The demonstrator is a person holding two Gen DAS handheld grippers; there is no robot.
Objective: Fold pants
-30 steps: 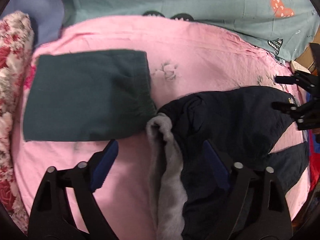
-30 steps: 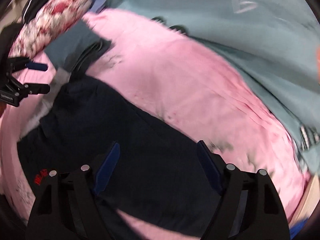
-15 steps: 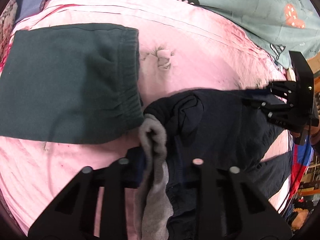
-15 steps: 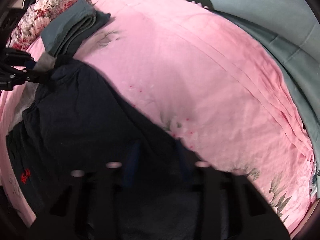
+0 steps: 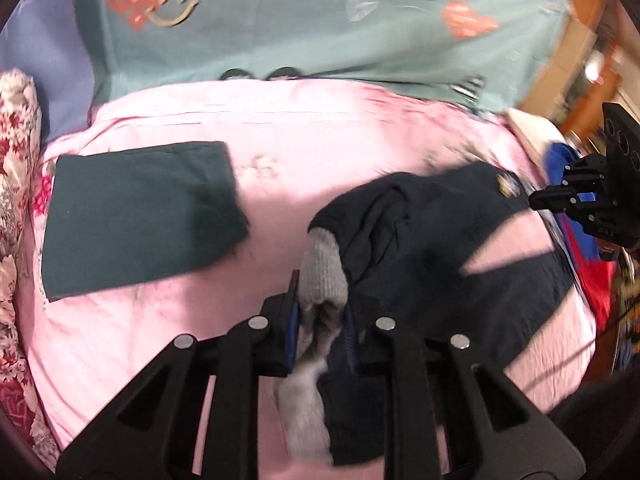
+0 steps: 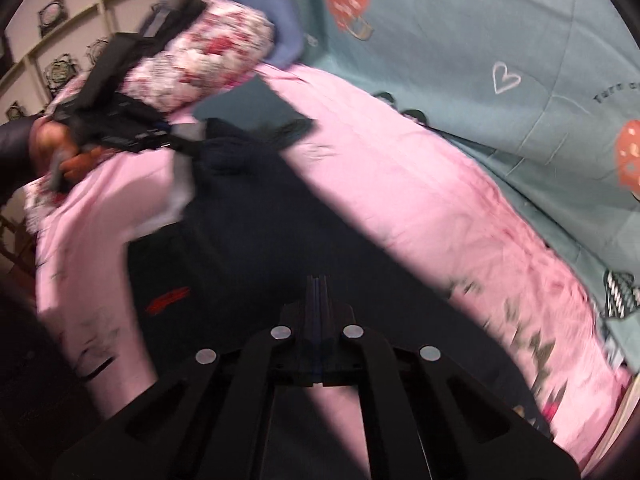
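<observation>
Left wrist cam: left gripper (image 5: 320, 320) is clamped on the grey-lined waistband end of the navy pants (image 5: 440, 248), fabric bunched btw the blue pads. The pants spread from there toward the right edge of the pink sheet (image 5: 320, 140), two legs splitting w/ a pink wedge btw them. Only this view shows the folded dark green garment (image 5: 140, 216) laid out flat near the sheet's left edge, well apart from the pants. Right gripper (image 5: 560, 196) sits at the far right by the pants' leg end; from here can't tell what it has. Teal heart-print blanket (image 5: 320, 20) along the far edge.

Right wrist cam: right gripper (image 6: 318, 304) fingers pinched narrow on the navy fabric, looks like a thin fold caught btw them. Pants (image 6: 248, 232) run lengthwise from it to the left gripper (image 6: 176, 144) at upper left, so long axis goes gripper to gripper. Red logo (image 6: 168, 298) visible only here. Floral pillow (image 6: 208, 60) behind the left gripper. Lots of motion blur; green garment mostly hidden.
</observation>
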